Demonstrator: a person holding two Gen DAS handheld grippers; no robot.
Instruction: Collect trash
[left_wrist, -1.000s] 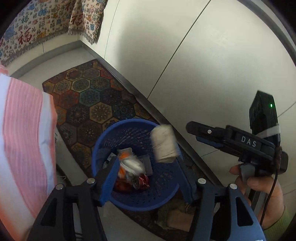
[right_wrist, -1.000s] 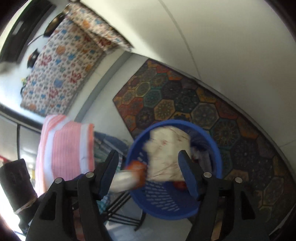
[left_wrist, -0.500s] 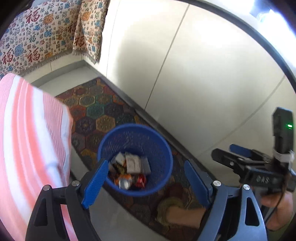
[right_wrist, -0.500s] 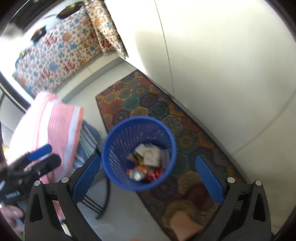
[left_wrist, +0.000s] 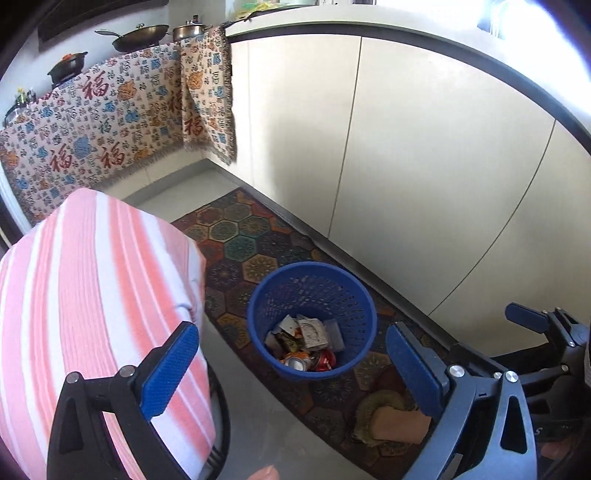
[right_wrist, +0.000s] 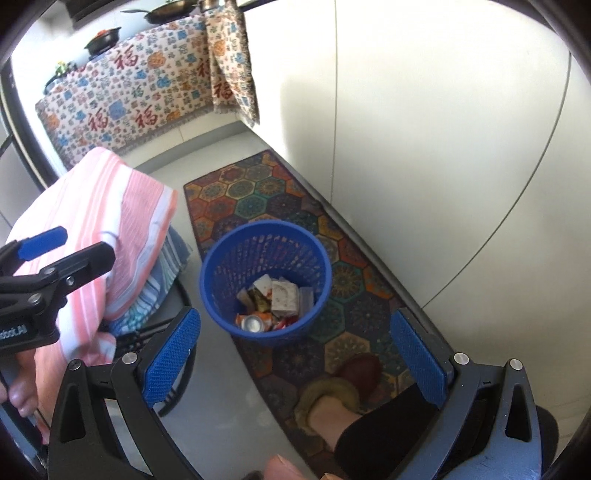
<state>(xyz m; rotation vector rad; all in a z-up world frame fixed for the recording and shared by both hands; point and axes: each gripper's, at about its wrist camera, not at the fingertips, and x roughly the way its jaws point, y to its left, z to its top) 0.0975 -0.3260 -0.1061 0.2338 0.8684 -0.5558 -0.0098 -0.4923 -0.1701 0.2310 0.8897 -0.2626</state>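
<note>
A blue perforated basket (left_wrist: 258, 295) stands on the rug and holds crumpled paper and wrappers (left_wrist: 310, 336) and a drink can (left_wrist: 295, 363). My left gripper (left_wrist: 291, 334) hovers well above it, jaws still opening, nothing between them. From the right wrist view the same basket (right_wrist: 207, 269) shows paper scraps (right_wrist: 284, 295) and the can (right_wrist: 253, 323). My right gripper (right_wrist: 295, 319) is open and empty above the basket. Each gripper appears in the other's view: the right gripper (left_wrist: 535, 325) at the right edge, the left gripper (right_wrist: 55, 251) at the left edge.
A pink-and-white striped cloth (left_wrist: 92, 295) covers a stool left of the basket. A hexagon-patterned rug (left_wrist: 240, 236) runs along cream cabinet doors (left_wrist: 406, 166). A person's slippered foot (right_wrist: 332, 398) rests on the rug. A patterned cloth (left_wrist: 92, 129) drapes the far counter under pans.
A second ago paper pieces hung between the jaws over the basket. They dropped in, both grippers opened wide, and both pulled up and away, so the basket looks smaller.
</note>
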